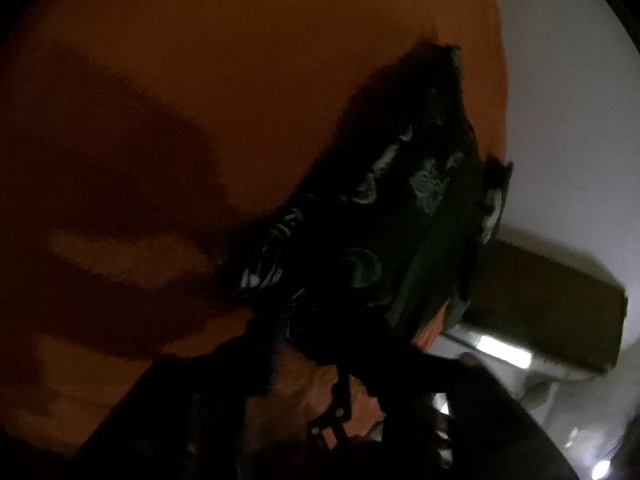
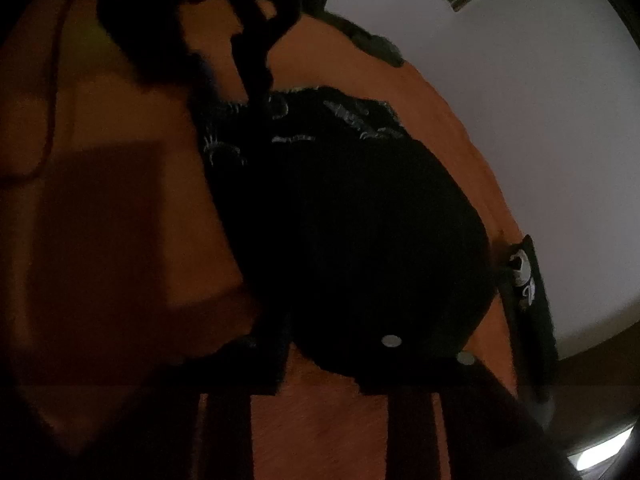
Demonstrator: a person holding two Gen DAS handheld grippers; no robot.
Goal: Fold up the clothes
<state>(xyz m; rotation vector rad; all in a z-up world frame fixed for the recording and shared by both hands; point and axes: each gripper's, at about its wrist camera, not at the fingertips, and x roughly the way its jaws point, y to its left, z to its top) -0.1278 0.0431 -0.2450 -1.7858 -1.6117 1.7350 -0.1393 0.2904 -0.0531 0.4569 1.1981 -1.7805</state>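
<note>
1. The left gripper (image 1: 340,364) tilts steeply to the right; its dark fingers (image 1: 224,376) close on the near edge of a black cloth garment with pale curled print (image 1: 384,200).
2. The right gripper (image 2: 320,364) points straight ahead, level, its fingers (image 2: 240,360) clamped on the same garment.
3. The garment bulges, soft and matte, over a smooth orange surface (image 1: 200,80).
4. A pale floor (image 2: 540,140) lies beyond.

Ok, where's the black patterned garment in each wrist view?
Left wrist: the black garment runs diagonally from upper right toward bottom centre, lying on the orange cloth.
Right wrist: the garment fills the centre as a dark mound, with pale print along its top edge.
Shared landmark: the orange cloth's edge against the white wall, on the right of both views.
</note>
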